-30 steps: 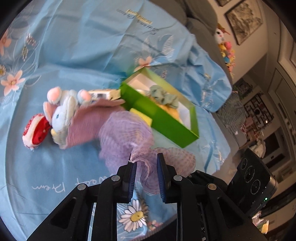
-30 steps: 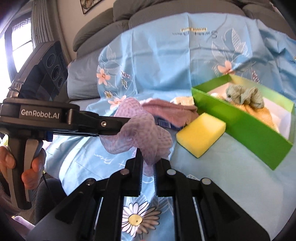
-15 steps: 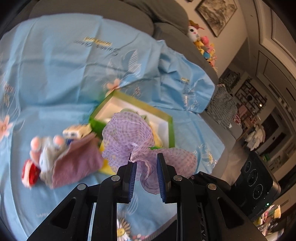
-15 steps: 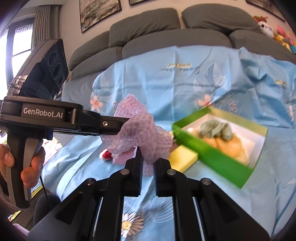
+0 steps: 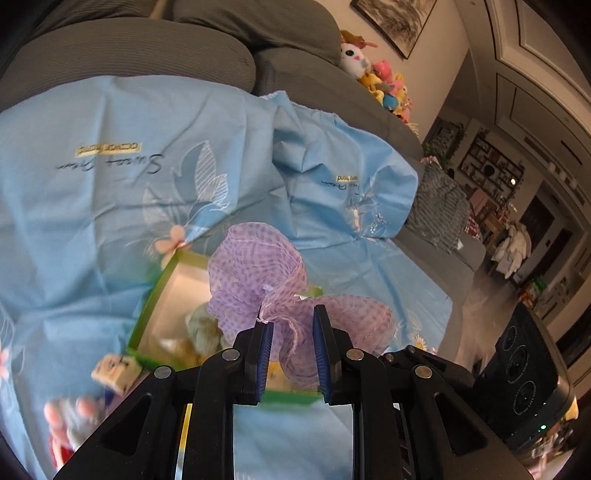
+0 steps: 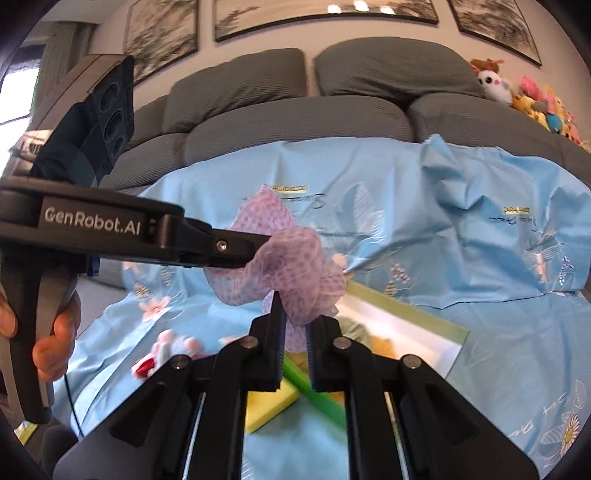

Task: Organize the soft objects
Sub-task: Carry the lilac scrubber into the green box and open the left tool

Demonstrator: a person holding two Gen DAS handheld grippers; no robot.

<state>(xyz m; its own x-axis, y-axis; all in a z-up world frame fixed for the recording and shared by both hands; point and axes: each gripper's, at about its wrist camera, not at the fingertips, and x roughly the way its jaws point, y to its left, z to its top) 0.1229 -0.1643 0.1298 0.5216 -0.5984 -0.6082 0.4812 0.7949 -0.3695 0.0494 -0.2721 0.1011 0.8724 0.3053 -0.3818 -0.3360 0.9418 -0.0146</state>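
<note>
While both grippers clamp the crumpled lilac dotted mesh cloth (image 5: 258, 273), left gripper (image 5: 291, 325) and right gripper (image 6: 295, 325) hold it bunched in the air right above the open green cardboard box (image 5: 147, 310), which lies below and just ahead of both.

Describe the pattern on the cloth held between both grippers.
The cloth is pale lilac with a grid of darker purple dots, clearest in the left wrist view.

A grey cushioned sofa (image 6: 295, 110) stands under framed pictures (image 6: 325, 14), with a bright window (image 6: 18, 92) beside it.
</note>
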